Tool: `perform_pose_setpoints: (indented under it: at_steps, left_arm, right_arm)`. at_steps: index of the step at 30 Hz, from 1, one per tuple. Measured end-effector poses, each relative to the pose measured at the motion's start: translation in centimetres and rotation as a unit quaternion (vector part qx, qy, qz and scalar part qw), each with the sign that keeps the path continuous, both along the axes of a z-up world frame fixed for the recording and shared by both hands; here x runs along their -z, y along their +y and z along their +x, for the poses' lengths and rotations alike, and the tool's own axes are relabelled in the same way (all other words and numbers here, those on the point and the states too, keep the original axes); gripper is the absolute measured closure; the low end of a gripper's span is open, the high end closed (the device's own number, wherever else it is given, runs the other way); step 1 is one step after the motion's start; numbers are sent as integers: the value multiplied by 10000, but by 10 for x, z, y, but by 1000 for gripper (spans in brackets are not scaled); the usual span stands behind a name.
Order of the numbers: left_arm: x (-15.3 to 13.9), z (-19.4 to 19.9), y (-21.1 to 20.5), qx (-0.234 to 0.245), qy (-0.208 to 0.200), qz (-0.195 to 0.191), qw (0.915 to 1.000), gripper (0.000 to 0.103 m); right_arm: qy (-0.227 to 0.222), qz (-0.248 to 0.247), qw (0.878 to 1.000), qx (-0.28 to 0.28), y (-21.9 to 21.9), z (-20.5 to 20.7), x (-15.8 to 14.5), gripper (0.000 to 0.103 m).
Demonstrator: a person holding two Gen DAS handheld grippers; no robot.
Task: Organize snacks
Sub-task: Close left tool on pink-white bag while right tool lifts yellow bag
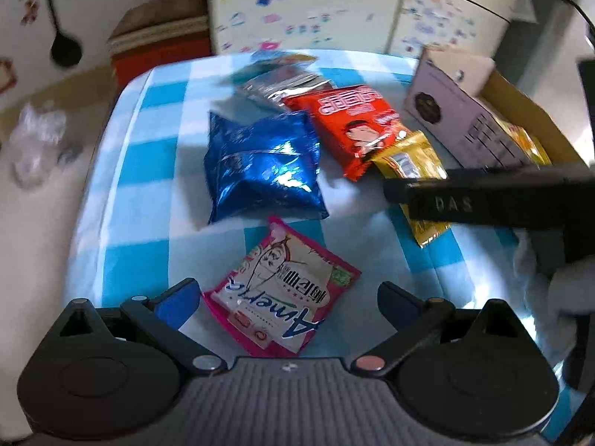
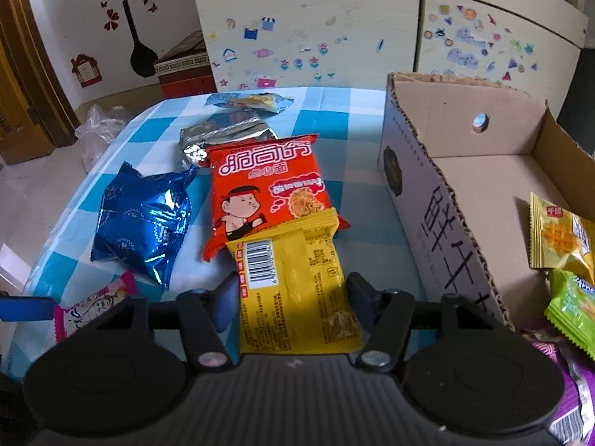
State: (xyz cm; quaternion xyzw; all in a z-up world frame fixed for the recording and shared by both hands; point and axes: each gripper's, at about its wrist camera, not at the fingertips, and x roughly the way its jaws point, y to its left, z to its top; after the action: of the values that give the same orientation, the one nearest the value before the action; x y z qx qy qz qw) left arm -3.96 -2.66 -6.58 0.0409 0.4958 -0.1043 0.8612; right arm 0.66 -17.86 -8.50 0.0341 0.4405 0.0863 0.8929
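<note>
Several snack packets lie on a blue-and-white checked table. My left gripper (image 1: 288,297) is open, its fingers either side of a pink packet (image 1: 282,290). Beyond it lie a blue foil packet (image 1: 260,167), an orange-red noodle packet (image 1: 353,122) and a silver packet (image 1: 282,85). My right gripper (image 2: 293,297) is open around a yellow packet (image 2: 297,282), fingers close to its edges; the packet rests on the table and overlaps the orange-red packet (image 2: 267,193). The right gripper's arm (image 1: 483,200) crosses the left wrist view over the yellow packet (image 1: 412,163).
An open cardboard box (image 2: 446,223) stands on the right, holding a yellow packet (image 2: 561,234), a green one (image 2: 572,308) and a purple one (image 2: 569,368). A light-blue packet (image 2: 253,101) lies at the table's far edge. A cabinet with stickers (image 2: 316,29) stands behind.
</note>
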Motion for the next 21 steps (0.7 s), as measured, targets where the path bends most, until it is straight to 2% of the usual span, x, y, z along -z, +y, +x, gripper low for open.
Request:
perform_pose_setpoints:
  at_steps: [2,6,10,17,21]
  left_arm:
    - [3,0,-3,211,-21,84,9997,0]
    - [17,3,-3,322,-1,320,9990,0]
    - [19,7,4,305,79,66,9995,0]
    - [20,8,2,486,122,125,9987,0]
    - [18,10,3,762,265,151,9966,0]
  right_arm:
    - [21,67,10000,51,-2,0,-1,44]
    - [68,163,9998,90,-4,-2,-1,45]
    - [104,254,9995,144,-5,-4,-1,45]
    - [142,439,9986,262,-9,-6,-2,45]
    - [168,502,9982,283,-11,-8,-2,45]
